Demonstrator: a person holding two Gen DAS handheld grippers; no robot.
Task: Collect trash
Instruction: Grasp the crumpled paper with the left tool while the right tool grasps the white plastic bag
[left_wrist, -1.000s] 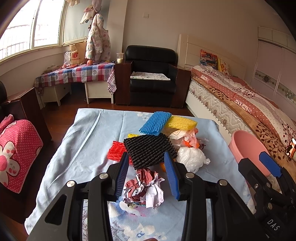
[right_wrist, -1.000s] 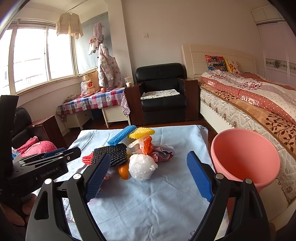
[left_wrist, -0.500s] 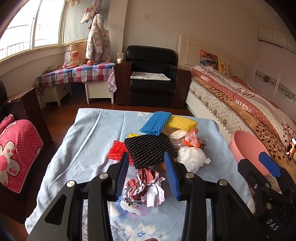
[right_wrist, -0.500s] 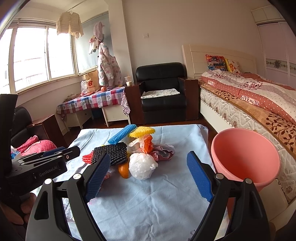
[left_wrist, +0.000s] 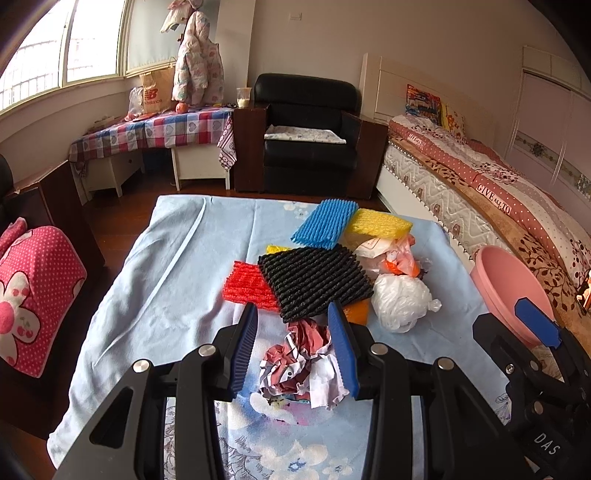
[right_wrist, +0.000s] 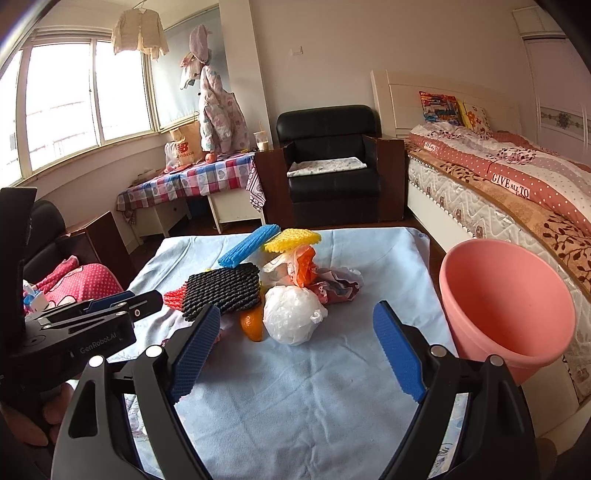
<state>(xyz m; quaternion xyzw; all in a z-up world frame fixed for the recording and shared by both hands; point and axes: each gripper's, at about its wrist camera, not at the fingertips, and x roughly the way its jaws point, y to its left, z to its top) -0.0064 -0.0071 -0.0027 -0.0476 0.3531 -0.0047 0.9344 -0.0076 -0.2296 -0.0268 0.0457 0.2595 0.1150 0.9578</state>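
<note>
Left wrist: left gripper (left_wrist: 293, 347) parted around crumpled paper (left_wrist: 301, 363), right gripper (right_wrist: 295, 349) wide apart.

Daylight enters from the window (right_wrist: 85, 107) at 10 o'clock, overexposed; edges bend strongly, corners are dark, focus is sharp.

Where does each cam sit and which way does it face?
Left wrist: on the left claw, low over the table's near end, facing the bed wall; its blue pads flank the crumpled paper; right claw at the right edge.
Right wrist: on the right claw, further right, same heading; open pads frame bare cloth; left claw and fingers at left.
Shared: black foam net, white bag, pink bin.
</note>
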